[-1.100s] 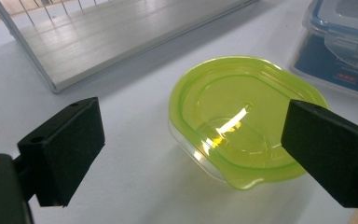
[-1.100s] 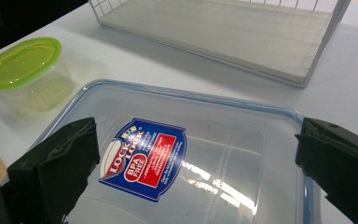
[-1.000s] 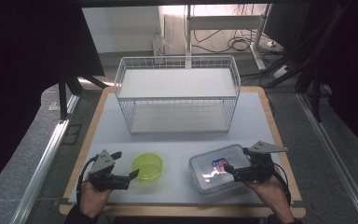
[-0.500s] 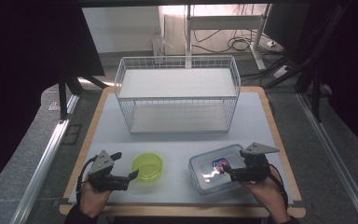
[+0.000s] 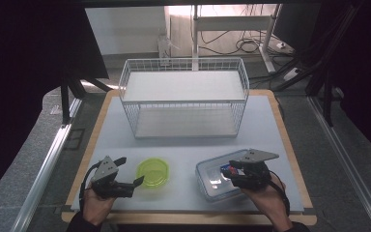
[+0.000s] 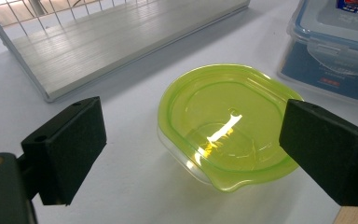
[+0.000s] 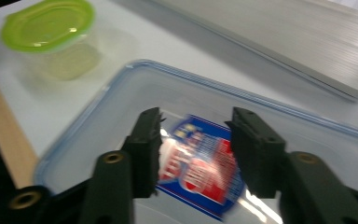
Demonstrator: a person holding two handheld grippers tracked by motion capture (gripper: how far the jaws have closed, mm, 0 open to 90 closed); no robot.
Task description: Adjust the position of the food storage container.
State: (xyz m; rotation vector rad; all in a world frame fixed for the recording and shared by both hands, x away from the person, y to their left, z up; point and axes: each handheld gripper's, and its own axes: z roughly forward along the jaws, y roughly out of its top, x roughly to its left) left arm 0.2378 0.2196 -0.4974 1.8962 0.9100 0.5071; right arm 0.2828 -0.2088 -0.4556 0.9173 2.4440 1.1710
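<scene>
A small clear tub with a lime-green lid (image 5: 153, 173) sits at the front left of the white mat. My left gripper (image 5: 131, 170) rests just left of it, open, with its pads standing wide on either side of the green-lidded tub (image 6: 223, 126) and not touching it. At the front right lies a clear box with a blue-rimmed lid (image 5: 211, 183). My right gripper (image 5: 229, 172) hovers over its lid (image 7: 121, 93), above a red and blue label (image 7: 200, 163). Its jaws have just been closing to a narrow gap, and nothing is pinched between them.
A white wire basket (image 5: 183, 96) with a flat white shelf stands at the back middle of the mat. The wooden table edge (image 5: 290, 145) runs along the right side. Cables and stand legs lie on the floor beyond the table.
My right gripper has slid left, farther over the clear box's lid, and its jaws have narrowed. The left gripper and the green-lidded tub have stayed put.
</scene>
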